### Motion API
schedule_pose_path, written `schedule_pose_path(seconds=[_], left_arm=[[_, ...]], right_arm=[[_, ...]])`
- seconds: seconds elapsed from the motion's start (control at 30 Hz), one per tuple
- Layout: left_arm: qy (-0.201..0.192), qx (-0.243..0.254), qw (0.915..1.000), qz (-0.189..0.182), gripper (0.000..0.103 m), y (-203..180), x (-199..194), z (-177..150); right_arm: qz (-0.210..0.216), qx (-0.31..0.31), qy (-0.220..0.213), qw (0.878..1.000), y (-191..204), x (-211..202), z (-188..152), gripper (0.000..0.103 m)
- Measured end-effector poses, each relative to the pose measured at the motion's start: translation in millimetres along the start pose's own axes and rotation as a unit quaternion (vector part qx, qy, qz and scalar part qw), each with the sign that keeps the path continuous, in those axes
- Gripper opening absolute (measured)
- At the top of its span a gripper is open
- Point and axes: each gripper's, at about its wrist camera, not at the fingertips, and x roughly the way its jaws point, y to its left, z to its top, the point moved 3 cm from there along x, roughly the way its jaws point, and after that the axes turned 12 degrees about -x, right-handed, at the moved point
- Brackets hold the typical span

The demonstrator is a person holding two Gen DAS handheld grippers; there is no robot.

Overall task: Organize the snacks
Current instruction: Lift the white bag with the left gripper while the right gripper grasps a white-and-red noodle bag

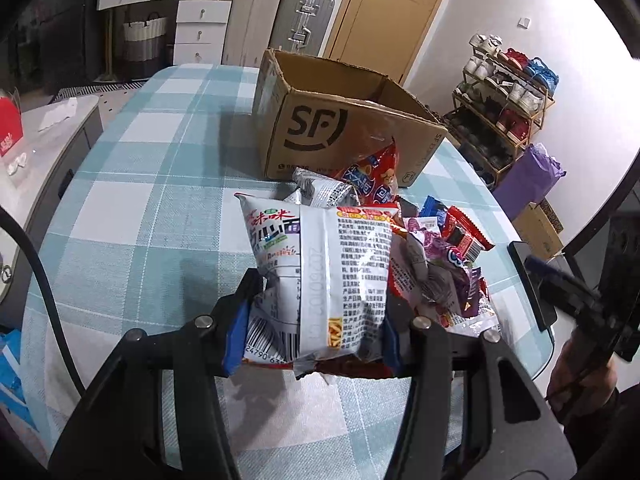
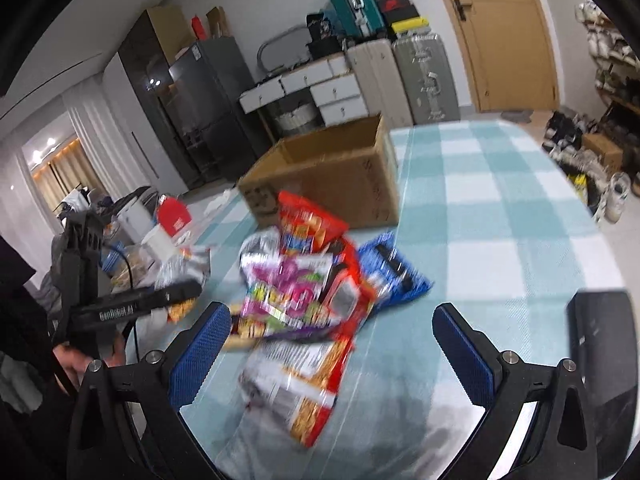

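Snack bag (image 1: 320, 276), white w/ printed text, clamped upright in left gripper (image 1: 312, 336), just in front of cardboard box (image 1: 344, 128). Snack pile (image 2: 304, 292) beside box; right gripper (image 2: 332, 344) wide apart, holding nothing.

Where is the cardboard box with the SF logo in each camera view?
Left wrist: cardboard box upper centre, open, logo facing the camera, behind the snack pile.
Right wrist: box centre, slightly left, blurred, beyond the snacks.
Shared landmark: the wooden door.
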Motion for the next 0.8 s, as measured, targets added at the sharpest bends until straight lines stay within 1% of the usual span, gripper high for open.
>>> schedule_pose_path(seconds=[0.07,0.17,0.3,0.5,0.6,0.67,0.7,0.8], left_arm=[[0.000,-0.004,1.0000,0.000,0.050,3,-2,-4],[-0.001,-0.004,1.0000,0.002,0.050,5,-6,-7],[-0.001,0.000,1.0000,0.003,0.050,5,-9,-9],[0.001,0.005,0.9999,0.014,0.050,6,-11,-11],[0.002,0.006,0.9998,0.019,0.050,6,-12,-12],[0.004,0.009,0.9997,0.024,0.050,6,-11,-13],[0.005,0.011,0.9996,0.027,0.050,6,-11,-14],[0.007,0.012,0.9995,0.028,0.050,6,-11,-15]], right_arm=[[0.009,-0.002,0.018,1.000,7,8,-10,0.103],[0.017,-0.002,0.033,0.999,16,16,-22,0.103],[0.019,-0.009,0.058,0.998,26,31,-34,0.103],[0.032,-0.005,0.068,0.997,31,49,-38,0.103],[0.025,-0.002,0.082,0.996,30,60,-38,0.103],[0.030,0.004,0.088,0.996,28,64,-40,0.099],[0.036,0.008,0.089,0.995,28,66,-40,0.093],[0.044,0.009,0.089,0.995,28,68,-40,0.086]])
